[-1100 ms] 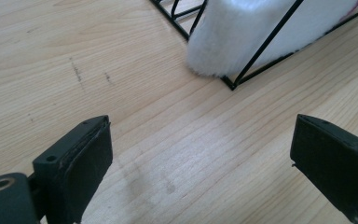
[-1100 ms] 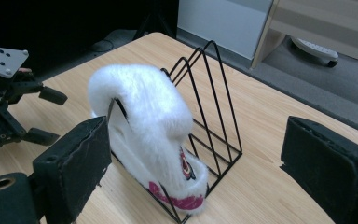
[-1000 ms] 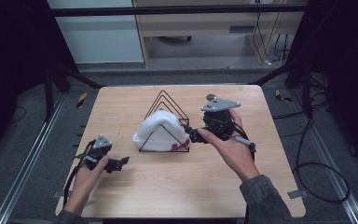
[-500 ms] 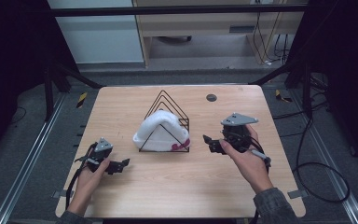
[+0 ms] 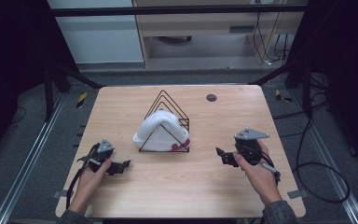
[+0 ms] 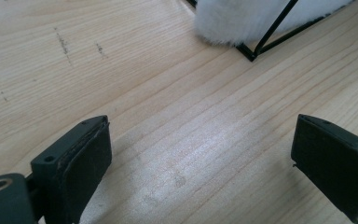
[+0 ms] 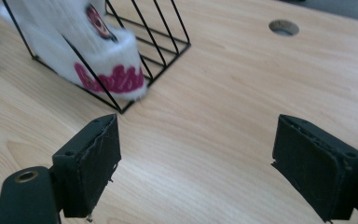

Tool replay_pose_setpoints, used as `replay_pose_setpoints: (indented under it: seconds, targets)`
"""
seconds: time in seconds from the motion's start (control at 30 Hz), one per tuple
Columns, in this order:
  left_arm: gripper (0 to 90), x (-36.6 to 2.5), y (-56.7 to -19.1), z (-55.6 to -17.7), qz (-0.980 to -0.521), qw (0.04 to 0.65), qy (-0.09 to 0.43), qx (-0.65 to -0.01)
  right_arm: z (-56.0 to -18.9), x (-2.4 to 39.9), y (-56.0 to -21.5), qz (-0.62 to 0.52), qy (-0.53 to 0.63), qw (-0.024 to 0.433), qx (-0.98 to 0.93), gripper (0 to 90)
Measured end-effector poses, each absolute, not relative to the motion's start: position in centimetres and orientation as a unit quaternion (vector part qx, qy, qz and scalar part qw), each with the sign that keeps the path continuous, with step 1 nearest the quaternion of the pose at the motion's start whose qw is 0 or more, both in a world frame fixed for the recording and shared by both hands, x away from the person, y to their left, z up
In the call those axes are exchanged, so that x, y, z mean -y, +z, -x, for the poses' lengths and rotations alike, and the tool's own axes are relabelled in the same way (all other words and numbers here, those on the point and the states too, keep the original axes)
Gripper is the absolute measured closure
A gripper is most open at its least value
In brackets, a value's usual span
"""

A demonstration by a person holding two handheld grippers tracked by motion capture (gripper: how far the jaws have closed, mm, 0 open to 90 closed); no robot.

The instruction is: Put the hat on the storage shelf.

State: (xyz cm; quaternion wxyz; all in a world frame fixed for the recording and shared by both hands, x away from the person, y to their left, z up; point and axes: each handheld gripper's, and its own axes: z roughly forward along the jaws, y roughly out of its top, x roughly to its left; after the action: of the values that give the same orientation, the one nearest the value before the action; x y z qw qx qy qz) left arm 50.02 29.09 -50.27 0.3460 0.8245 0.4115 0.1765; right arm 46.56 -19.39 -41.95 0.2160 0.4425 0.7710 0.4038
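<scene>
High view. My left gripper [image 5: 121, 166] lies low over the table [image 5: 177, 186], held in my left hand [image 5: 92, 173], with its jaws apart and nothing between them. My right gripper [image 5: 223, 157] sits in my right hand [image 5: 261, 175], jaws likewise spread and empty; they closed a little a moment ago, with nothing between them. The white hat [image 5: 161, 133] lies between my two grippers and a little beyond them, tucked inside the black wire rack [image 5: 168, 100], whose triangular hoops rise over it. Both grippers point inward toward the rack, each well apart from it. A round hole [image 5: 211, 97] in the tabletop lies far beyond my right gripper.

Left gripper view. My left gripper [image 6: 200, 154] stands wide, with bare wood grain between the two black pads. Ahead of the jaws, toward the far pad's side, a corner of the rack [image 6: 251, 53] meets the table, and the fluffy edge of the hat [image 6: 233, 21] lies just behind it.

Right gripper view. My right gripper [image 7: 196, 158] also stands wide, holding nothing. Ahead and off to the near pad's side lies the rack [image 7: 163, 32], with the hat [image 7: 74, 32] inside it; the hat's brim carries pink lettering and presses against the wires. The hole [image 7: 284, 27] lies ahead on the other side.
</scene>
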Motion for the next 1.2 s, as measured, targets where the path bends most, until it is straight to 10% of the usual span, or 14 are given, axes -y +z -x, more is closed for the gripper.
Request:
replay_pose_setpoints:
  seconds: [1.2]
  targets:
    - [0.6, -29.1, -50.8, -50.5, -0.828, 0.341, 0.183, -0.407, -46.9, 17.7, -51.2, -0.503, 0.339, 0.228, -0.762, 12.3]
